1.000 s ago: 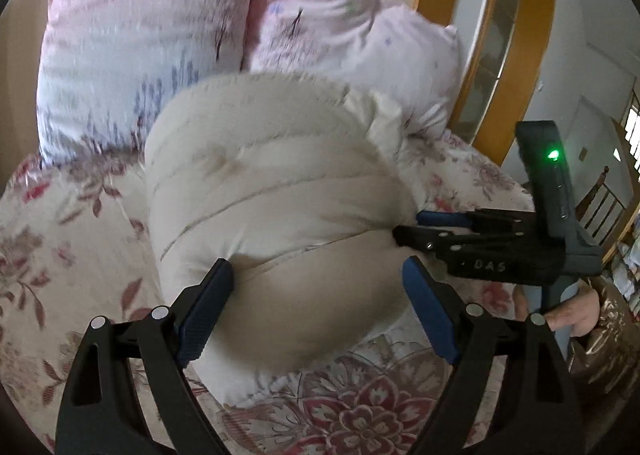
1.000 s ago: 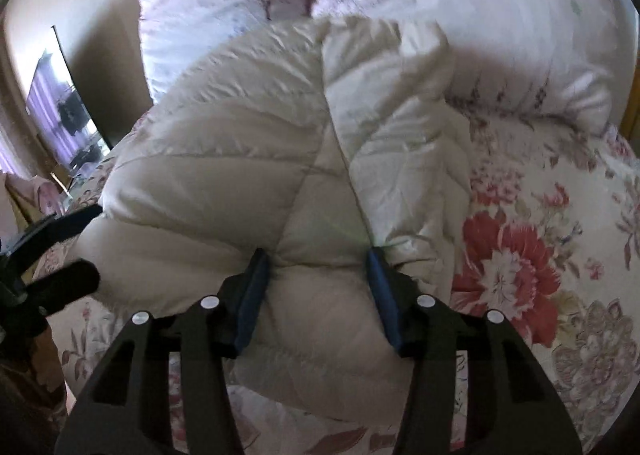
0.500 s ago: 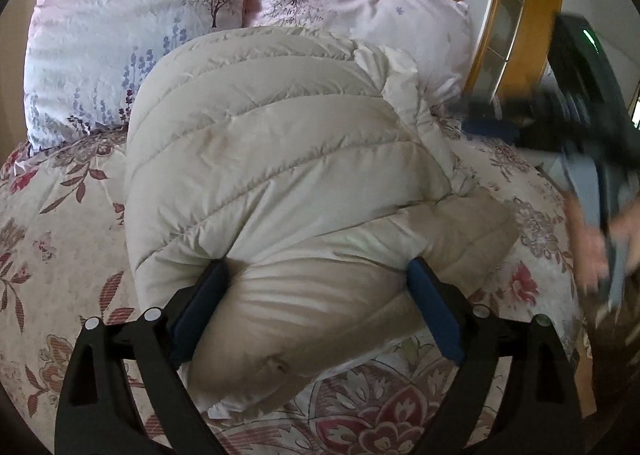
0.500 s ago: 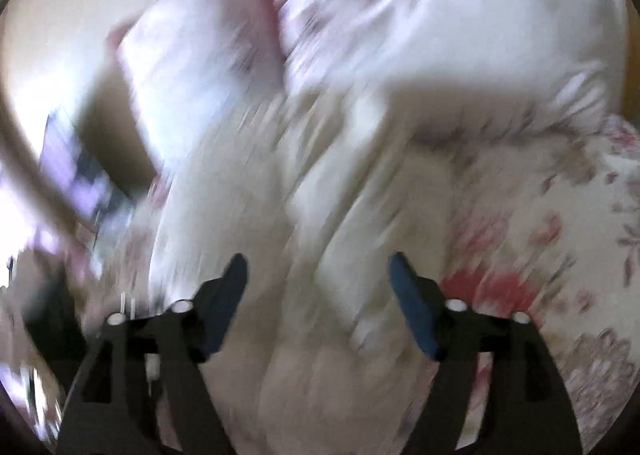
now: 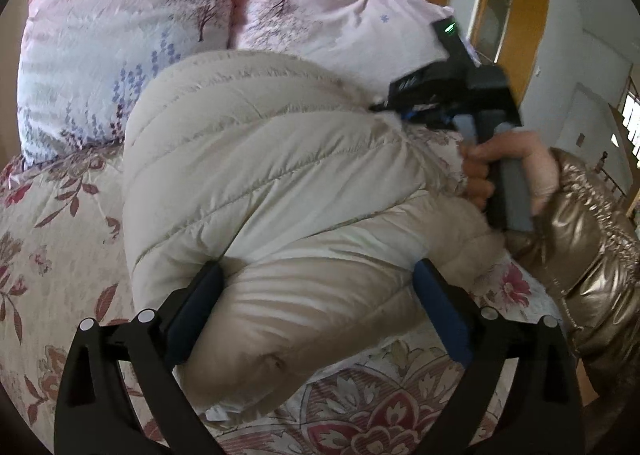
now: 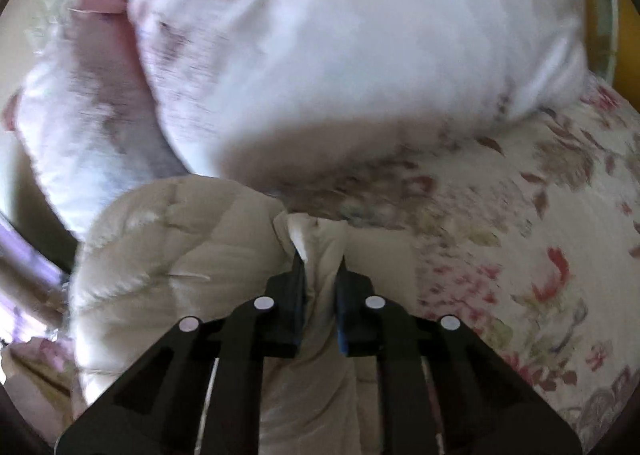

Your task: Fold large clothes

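Left tool (image 5: 316,311): jaws spread wide, just opening, steadying the folded cream jacket (image 5: 260,183) mid-bed (image 5: 52,255).
Right tool (image 6: 320,275): just closed, pinching the jacket's far edge to pull.

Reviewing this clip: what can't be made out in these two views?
- Right wrist view: pillows and bedspread smeared by motion blur, prints unreadable.
- Left wrist view: right gripper fingertips hidden behind the jacket bulge.
- Left wrist view: whether the left gripper pads press the jacket; its bulk covers their inner faces.
- Both views: jacket's sleeves and zipper, folded under or cut off.
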The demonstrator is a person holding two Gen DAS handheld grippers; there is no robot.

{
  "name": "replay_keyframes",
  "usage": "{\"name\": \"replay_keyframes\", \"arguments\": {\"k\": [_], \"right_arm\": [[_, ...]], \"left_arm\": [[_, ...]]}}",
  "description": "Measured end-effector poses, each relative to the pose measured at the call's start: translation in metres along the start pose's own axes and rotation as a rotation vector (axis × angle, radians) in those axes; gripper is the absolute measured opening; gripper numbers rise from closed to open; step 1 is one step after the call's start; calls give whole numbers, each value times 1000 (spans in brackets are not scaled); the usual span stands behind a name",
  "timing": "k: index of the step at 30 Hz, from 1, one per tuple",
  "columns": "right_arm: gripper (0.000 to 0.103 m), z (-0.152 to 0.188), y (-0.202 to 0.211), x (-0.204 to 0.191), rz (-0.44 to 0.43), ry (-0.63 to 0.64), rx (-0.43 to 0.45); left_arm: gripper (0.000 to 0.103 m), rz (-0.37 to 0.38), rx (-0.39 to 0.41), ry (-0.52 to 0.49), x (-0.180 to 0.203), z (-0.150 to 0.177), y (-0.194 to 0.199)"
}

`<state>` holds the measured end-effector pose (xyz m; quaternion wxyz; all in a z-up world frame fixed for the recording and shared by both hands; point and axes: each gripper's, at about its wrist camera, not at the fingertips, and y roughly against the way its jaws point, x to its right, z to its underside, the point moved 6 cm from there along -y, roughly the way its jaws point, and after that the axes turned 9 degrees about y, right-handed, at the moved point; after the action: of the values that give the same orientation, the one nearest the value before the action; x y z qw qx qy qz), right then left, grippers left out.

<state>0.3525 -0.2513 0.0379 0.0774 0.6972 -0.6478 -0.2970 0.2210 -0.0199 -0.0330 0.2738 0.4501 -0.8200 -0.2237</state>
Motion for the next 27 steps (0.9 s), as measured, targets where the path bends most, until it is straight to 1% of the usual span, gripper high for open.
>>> {"name": "replay_keyframes", "arguments": {"k": [1,4,6,8,9,10,11,12,13,14,15,17,18,20,22,24,27], "right_arm": [[13,4,-6,5,39,-13,-16],[13,13,-19,14,106,-33,-36],[14,17,-25,13,123,-27,-51],[20,16,-26,9,109,4,-63],[33,16,-23,9,104,8,-63],[55,17,-16,11,107,7,-57],[64,19,-4,15,118,1,-38],[68,21,10,15,104,7,-8],[68,24,21,14,85,16,14],[68,33,42,9,43,41,45],[68,39,54,6,18,57,60],[68,60,88,-9,-71,122,99],[68,67,98,-17,-96,150,106],[68,93,116,-34,-145,226,111],[68,116,124,-49,-164,295,96],[68,131,119,-58,-147,338,63],[68,147,85,-57,-96,361,-47]], "left_arm": [[97,6,5,-10,3,-1,0],[98,5,19,-43,9,-3,-1],[101,5,28,-63,14,-3,-1],[102,-11,31,-74,16,-4,0],[102,-24,34,-76,16,-3,2],[102,-40,38,-71,15,-3,6],[102,-51,43,-63,14,-3,10],[102,-61,49,-53,13,-3,15],[102,-78,59,-39,11,-3,21],[102,-94,70,-27,8,-3,27],[102,-114,86,-10,5,-2,36],[102,-140,104,20,-1,1,47],[102,-144,109,34,-4,2,52],[102,-151,118,71,-11,7,63],[102,-184,121,101,-19,13,71],[102,-221,125,119,-24,18,77],[102,-255,125,144,-28,24,84]]}}
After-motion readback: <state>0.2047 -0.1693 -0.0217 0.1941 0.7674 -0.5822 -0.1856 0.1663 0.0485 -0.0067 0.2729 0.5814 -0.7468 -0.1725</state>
